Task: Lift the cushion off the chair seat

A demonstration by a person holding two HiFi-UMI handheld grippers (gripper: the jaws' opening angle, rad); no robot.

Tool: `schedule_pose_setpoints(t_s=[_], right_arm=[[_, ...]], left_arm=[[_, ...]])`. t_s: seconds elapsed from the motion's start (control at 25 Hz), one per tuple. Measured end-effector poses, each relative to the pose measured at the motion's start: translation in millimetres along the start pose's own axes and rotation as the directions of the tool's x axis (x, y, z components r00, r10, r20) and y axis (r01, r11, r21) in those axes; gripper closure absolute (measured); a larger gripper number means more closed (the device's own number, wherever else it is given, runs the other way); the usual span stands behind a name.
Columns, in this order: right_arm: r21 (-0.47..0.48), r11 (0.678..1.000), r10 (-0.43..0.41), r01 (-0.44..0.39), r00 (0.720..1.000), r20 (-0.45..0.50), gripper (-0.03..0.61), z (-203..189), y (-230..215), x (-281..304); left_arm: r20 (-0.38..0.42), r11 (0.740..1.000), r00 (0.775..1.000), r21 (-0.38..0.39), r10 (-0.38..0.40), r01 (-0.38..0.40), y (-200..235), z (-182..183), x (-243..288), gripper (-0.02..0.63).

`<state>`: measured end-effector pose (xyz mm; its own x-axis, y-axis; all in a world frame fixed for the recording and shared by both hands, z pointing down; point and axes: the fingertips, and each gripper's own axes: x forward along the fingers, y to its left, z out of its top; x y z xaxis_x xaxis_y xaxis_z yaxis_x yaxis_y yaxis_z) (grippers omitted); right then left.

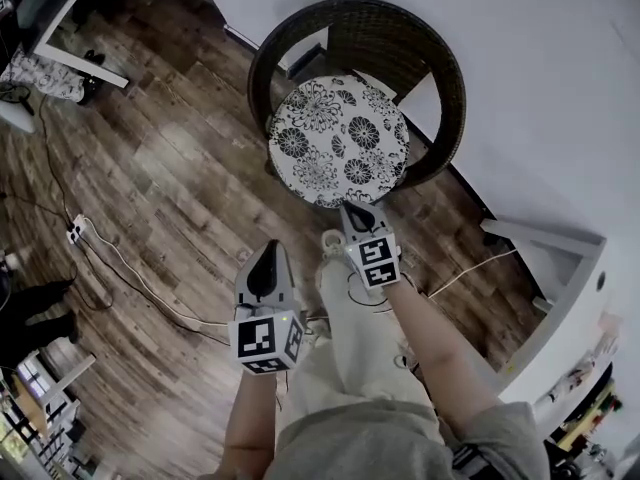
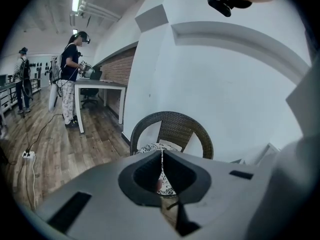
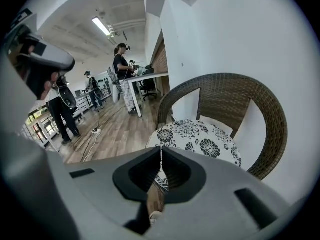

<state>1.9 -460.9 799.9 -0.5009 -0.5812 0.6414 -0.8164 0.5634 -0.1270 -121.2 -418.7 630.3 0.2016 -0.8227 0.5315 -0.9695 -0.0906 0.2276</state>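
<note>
Nothing is lifted yet: the round floral cushion (image 1: 338, 140) lies flat on the seat of the wicker chair (image 1: 445, 78) by the white wall. Both tools are clenched and empty. The right gripper (image 1: 360, 211) is at the cushion's near edge, and the left gripper (image 1: 268, 256) is nearer and further left. The chair's open front leaves the approach free. A power strip (image 1: 75, 233) lies on the floor well off to the left.

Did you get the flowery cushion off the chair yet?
Not yet. Nothing done: the cushion lies on the chair seat. In hand: both tools are shut and empty, the right tool near the cushion's front edge, the left tool farther back. To do: grip the cushion and lift it.
</note>
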Motion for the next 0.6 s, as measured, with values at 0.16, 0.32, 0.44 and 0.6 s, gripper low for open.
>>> schedule_pose_setpoints(t_s=[0.16,0.32,0.44,0.6], right_arm=[[-0.010,1.000,0.005,-0.006,0.998,-0.066,0.567,-32,-8,26],[-0.014,1.000,0.008,-0.010,0.992,-0.128,0.539,-62,-14,50],[-0.012,1.000,0.018,-0.020,0.985,-0.174,0.513,-86,-17,65],[-0.020,0.999,0.028,-0.034,0.971,-0.236,0.490,-115,-18,81]], left_arm=[[-0.015,1.000,1.000,-0.015,0.005,-0.005,6,-10,18,0.604],[-0.026,1.000,1.000,-0.018,0.009,-0.010,12,-19,36,0.604],[-0.034,1.000,0.999,-0.025,0.012,-0.013,16,-25,47,0.603],[-0.054,0.999,0.998,-0.031,0.018,-0.019,20,-34,62,0.603]])
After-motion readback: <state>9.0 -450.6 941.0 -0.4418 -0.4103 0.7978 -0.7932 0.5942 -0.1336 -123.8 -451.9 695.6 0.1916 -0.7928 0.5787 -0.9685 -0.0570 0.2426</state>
